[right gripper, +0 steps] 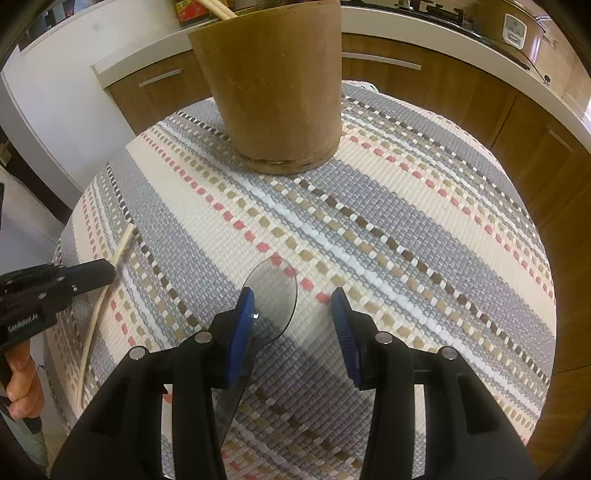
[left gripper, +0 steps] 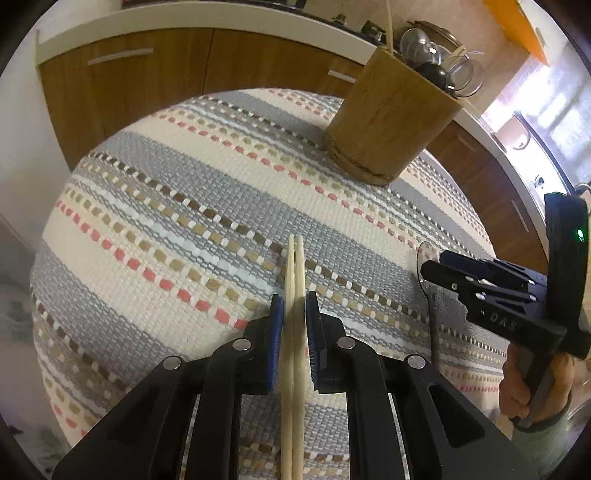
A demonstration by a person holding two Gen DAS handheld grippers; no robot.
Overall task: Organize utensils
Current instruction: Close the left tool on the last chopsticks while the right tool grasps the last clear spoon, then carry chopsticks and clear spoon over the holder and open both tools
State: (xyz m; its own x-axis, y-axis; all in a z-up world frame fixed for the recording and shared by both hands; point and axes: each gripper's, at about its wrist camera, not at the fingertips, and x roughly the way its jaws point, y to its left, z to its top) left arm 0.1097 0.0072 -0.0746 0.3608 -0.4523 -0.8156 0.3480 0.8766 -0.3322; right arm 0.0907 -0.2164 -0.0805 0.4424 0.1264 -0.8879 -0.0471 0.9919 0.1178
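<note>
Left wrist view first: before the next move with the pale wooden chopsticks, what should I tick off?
1. Pair of pale wooden chopsticks between the left gripper pads: ok.
2. Pads pressed firmly on the chopsticks: cannot tell; slight gaps show.
3. Round wooden utensil holder upright on the striped woven mat: ok.
4. Holder has room inside: cannot tell; one stick already pokes out.
5. Right gripper open around the clear plastic spoon: ok, spoon not yet gripped.
6. Grippers apart from each other: ok.
</note>
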